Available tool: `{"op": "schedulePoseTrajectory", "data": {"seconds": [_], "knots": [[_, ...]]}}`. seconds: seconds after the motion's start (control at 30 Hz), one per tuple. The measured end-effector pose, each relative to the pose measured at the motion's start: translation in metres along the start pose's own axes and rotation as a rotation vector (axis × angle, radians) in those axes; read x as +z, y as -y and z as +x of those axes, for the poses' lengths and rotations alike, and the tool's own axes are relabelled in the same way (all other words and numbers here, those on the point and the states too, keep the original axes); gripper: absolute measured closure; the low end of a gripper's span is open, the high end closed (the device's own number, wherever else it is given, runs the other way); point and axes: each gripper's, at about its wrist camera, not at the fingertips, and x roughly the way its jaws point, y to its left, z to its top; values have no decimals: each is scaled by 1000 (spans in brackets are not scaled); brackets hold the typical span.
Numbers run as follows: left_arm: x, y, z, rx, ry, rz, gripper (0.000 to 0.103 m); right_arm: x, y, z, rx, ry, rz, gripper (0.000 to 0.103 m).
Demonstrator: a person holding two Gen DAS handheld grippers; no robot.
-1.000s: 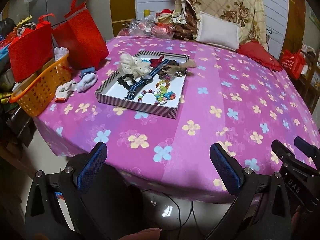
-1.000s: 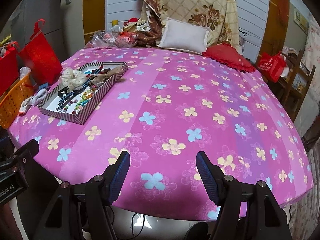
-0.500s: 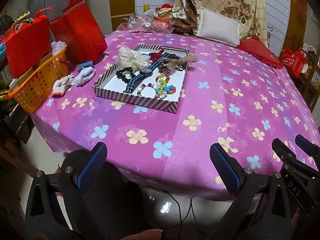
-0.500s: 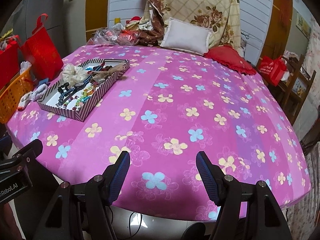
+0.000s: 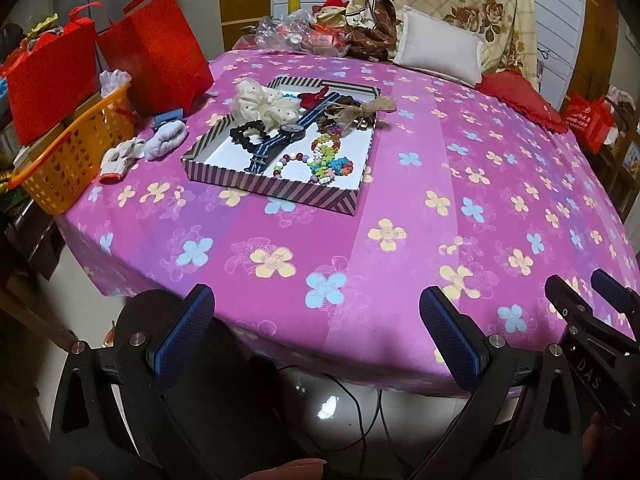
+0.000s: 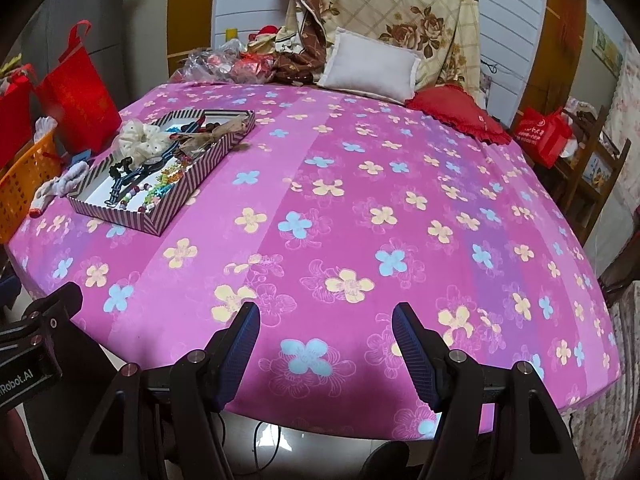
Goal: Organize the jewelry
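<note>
A striped shallow box [image 5: 224, 128] [image 6: 176, 208] sits on the left part of the pink flowered table [image 5: 460, 184] [image 6: 360, 184]. It holds a cream scrunchie [image 5: 264, 102], a blue striped watch [image 5: 290, 130], a black bead bracelet [image 5: 246, 134], coloured bead bracelets [image 5: 328, 160] and a burlap bow [image 5: 360, 110]. My left gripper [image 5: 316, 320] is open and empty at the table's near edge, well short of the box. My right gripper [image 6: 326, 340] is open and empty over the near edge, to the right of the box.
An orange basket [image 5: 72, 152], red bags [image 5: 156, 48], and white gloves [image 5: 144, 148] crowd the table's left side. A white pillow [image 5: 436, 50], a red cushion [image 5: 524, 100] and wrapped clutter [image 5: 296, 36] line the far edge. A wooden chair [image 6: 588, 176] stands at right.
Both grippers have risen and moved forward toward the table, so the box looks closer and is seen more from above. Both stay open. Nothing on the table has moved.
</note>
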Motion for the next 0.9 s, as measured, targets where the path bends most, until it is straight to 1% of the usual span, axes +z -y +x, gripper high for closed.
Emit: {"op": "schedulePoseTrajectory", "data": {"seconds": [0.9], "knots": [[0,-2,5,9,-13,-10,0,-1,-4,6,7,-13,0,37]]}}
